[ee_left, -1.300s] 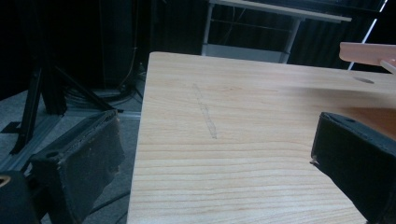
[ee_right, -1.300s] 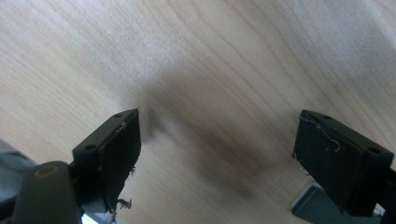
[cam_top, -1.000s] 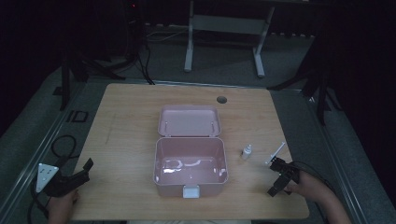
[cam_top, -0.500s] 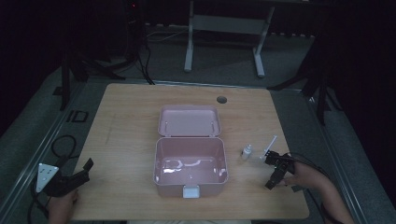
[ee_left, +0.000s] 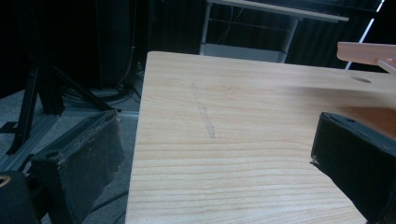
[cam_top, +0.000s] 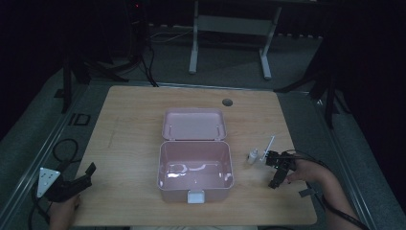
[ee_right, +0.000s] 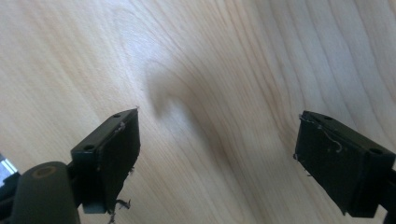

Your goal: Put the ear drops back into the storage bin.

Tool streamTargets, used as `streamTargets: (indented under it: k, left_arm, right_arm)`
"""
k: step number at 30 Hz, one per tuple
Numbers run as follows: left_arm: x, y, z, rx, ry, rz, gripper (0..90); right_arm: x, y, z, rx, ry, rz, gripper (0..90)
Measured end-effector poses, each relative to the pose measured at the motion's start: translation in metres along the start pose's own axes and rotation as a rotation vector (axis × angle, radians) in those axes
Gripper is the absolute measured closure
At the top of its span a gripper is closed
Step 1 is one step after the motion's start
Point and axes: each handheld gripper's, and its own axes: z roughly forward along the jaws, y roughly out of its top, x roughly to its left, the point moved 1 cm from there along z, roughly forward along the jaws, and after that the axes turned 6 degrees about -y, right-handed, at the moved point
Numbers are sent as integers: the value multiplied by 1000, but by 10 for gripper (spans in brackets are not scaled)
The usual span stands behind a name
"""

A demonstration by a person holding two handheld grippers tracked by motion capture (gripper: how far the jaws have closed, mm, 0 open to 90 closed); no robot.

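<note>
High view: pink plastic box [cam_top: 195,165] sits centre frame on the wooden table [cam_top: 129,134], lid [cam_top: 194,124] swung fully open and lying flat behind the tub, toward the top of the frame. Tub is a rounded rectangle with glossy walls; only glare streaks are visible inside, so I can't tell if anything is in it. A pale latch tab [cam_top: 195,196] sticks out of the near wall. Right of the tub, a small white bottle [cam_top: 252,155] stands upright, and a thin white stick [cam_top: 269,145] lies angled just beside it; too small to identify either. Round grommet hole [cam_top: 227,102] in the tabletop above the lid. Right gripper [cam_top: 279,168] is lower right of the frame, near the bottle, tilted down at the table; in the right gripper view its jaws are spread wide over bare wood grain with nothing between them, pads frayed at the edges. Left gripper [cam_top: 72,184] sits at the lower left corner of the table, grey plate on its back; the left gripper view shows the jaws wide apart and empty, straddling the table edge, with the box lid cut off at the upper right of that frame. Surroundings are dark; a white metal frame [cam_top: 230,28] stands at the top centre.
</note>
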Motion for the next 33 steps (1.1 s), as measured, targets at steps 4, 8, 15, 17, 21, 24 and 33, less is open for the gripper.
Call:
streamTargets:
  k: [4, 8, 15, 17, 21, 24, 33]
  left_arm:
    - [0, 0, 0, 1, -3, 2, 25]
    - [0, 0, 0, 2, -4, 1, 24]
    - [0, 0, 0, 3, -7, 2, 24]
    - [0, 0, 0, 4, -8, 2, 24]
    - [0, 0, 0, 6, -9, 3, 24]
    - [0, 0, 0, 4, -11, 0, 24]
    - [0, 0, 1, 5, -12, 0, 24]
  right_arm:
    - [1, 4, -3, -24, 10, -69, 181]
    - [6, 7, -8, -34, 4, -147, 182]
    - [26, 13, -18, -69, -35, -260, 192]
    - [35, 16, -22, -82, -51, -316, 192]
    - [51, 23, -29, -115, -63, -401, 193]
    - [65, 30, -33, -132, -72, -468, 195]
    - [51, 51, -65, -155, -123, -492, 230]
